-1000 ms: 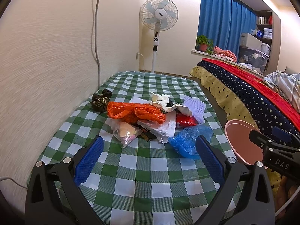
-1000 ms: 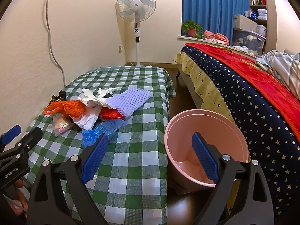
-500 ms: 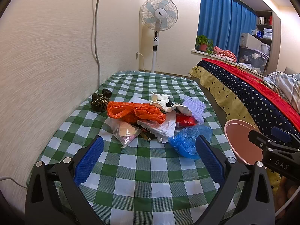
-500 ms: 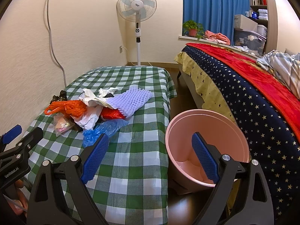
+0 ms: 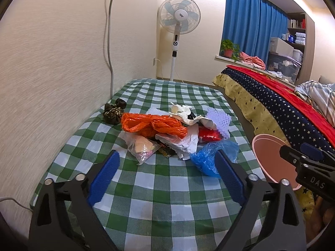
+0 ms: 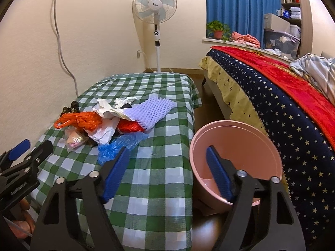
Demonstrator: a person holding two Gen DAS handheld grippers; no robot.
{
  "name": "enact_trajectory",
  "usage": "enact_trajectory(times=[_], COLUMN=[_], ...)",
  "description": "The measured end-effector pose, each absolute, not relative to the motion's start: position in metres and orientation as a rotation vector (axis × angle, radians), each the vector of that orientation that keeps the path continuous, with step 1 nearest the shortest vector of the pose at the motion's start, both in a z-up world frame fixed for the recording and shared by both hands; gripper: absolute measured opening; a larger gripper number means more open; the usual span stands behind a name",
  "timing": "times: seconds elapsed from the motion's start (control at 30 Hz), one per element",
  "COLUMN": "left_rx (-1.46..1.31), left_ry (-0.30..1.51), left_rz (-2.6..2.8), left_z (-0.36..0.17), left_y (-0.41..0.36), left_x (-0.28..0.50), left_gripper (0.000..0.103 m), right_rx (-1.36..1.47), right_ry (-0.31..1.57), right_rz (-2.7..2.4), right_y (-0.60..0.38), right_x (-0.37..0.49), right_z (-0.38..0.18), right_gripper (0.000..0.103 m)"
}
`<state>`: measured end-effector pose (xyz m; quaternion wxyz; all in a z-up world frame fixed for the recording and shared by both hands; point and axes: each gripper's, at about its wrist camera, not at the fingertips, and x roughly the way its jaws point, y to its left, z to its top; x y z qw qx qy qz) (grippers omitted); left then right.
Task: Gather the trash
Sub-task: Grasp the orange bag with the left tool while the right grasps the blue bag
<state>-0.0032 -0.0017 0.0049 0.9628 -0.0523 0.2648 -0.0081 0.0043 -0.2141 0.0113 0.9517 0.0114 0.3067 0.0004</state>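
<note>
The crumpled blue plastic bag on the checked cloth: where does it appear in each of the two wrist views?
Left wrist view: the crumpled blue plastic bag lies right of centre, at the near edge of the trash pile, just beyond the right blue pad.
Right wrist view: the bag lies left of centre, just above the left blue pad.
Shared landmark: the white standing fan at the far wall.

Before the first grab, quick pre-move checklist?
1. Left claw empty, jaws apart though just narrowing: ok.
2. Right claw empty, jaws likewise just narrowing: ok.
3. Trash pile in view on checked tablecloth, untouched: ok.
4. Nearest piece, blue plastic bag, unobstructed: ok.
5. Pink bin open beside the table, nothing seen inside: ok.
6. Bin steady on floor: cannot tell.
</note>
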Motion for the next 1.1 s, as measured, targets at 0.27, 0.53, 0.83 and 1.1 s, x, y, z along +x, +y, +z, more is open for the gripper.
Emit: enact_trajectory(times=[0.27, 0.53, 0.83, 1.1], left_rx=[-0.107, -0.099, -0.108, -0.166], left_ry=[0.52, 0.501, 0.497, 0.539], left_rz=[0.028, 0.096, 0.153, 0.222], left_z=[0.003, -0.001, -0.003, -0.014], left_y=[0.005, 0.013, 0.025, 0.045], left_x=[0.011, 0.034, 0.065, 0.091], left_gripper=[0.073, 0.073, 0.073, 0.073], right_rx=[0.101, 0.129, 0.152, 0.172], right_ry=[0.645, 0.676, 0.745, 0.81], right_rz=[0.062, 0.097, 0.119, 0.147], right_y=[-0.214, -0.206, -0.199, -0.19], right_x=[0.015, 0.037, 0.069, 0.09], right_z=[0.009, -0.001, -0.025, -0.044], right_gripper=[0.059, 0.059, 0.059, 0.059])
